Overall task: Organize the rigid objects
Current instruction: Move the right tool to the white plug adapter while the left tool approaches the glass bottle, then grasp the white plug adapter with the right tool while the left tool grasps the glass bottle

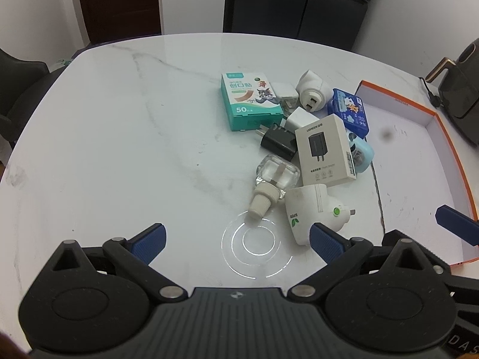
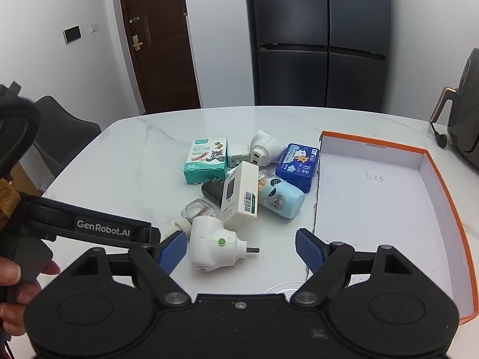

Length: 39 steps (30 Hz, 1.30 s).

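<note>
So the pile of small stuff sits a bit right of the middle of the white marble counter (image 1: 119, 119), all bunched together and touching. At its near edge there's a white plug-in unit with a green button (image 2: 215, 246) lying on its side, prongs pointing toward the box, and just beside it a clear glass bottle (image 1: 277, 173) tipped over with its ribbed cap toward the near edge. Behind those, a white charger box (image 1: 324, 152) rests partly on a black charger (image 1: 277, 142) and leans against a light blue toothpick holder (image 2: 280, 199) lying down. Further back: a teal bandage box (image 1: 251, 101), two small white chargers (image 1: 287, 91), another white plug-in unit (image 1: 311, 89) and a blue tissue pack (image 2: 298, 167).

The only container is the shallow orange-rimmed box (image 2: 434, 185) lying open along the right edge of the counter, touching the pile's right side. Nothing's inside, just the white bottom with some pencil scribbles.

Left tool (image 1: 238, 239) is spread wide, holding nothing, over the near edge with its right finger by the green-button unit. Right tool (image 2: 241, 249) is wide too, and that same unit sits between its fingers without being pinched. A black air fryer (image 2: 467, 125) sits at the far right corner.
</note>
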Motion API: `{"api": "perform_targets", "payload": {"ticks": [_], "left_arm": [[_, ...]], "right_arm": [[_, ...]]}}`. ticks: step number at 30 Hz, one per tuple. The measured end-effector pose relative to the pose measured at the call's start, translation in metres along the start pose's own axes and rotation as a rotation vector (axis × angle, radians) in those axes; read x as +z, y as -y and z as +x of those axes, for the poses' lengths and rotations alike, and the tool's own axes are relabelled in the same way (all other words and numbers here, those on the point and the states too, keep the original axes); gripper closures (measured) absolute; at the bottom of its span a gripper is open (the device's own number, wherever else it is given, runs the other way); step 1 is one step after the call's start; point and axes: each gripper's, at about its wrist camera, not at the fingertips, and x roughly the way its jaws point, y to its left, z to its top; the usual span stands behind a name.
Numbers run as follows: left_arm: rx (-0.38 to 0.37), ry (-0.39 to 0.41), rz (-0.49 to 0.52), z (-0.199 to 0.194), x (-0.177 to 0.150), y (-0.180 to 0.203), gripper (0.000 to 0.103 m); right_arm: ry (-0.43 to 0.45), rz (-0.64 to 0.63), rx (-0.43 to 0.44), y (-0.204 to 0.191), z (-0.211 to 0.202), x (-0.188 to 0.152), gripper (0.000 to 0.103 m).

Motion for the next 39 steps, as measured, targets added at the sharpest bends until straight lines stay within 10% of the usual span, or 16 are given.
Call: {"api": "perform_targets", "payload": {"ticks": [39], "left_arm": [[0.011, -0.04, -0.02, 0.02, 0.002, -0.041, 0.0]], "right_arm": [[-0.145, -0.016, -0.038, -0.017, 0.103, -0.005, 0.007]]}}
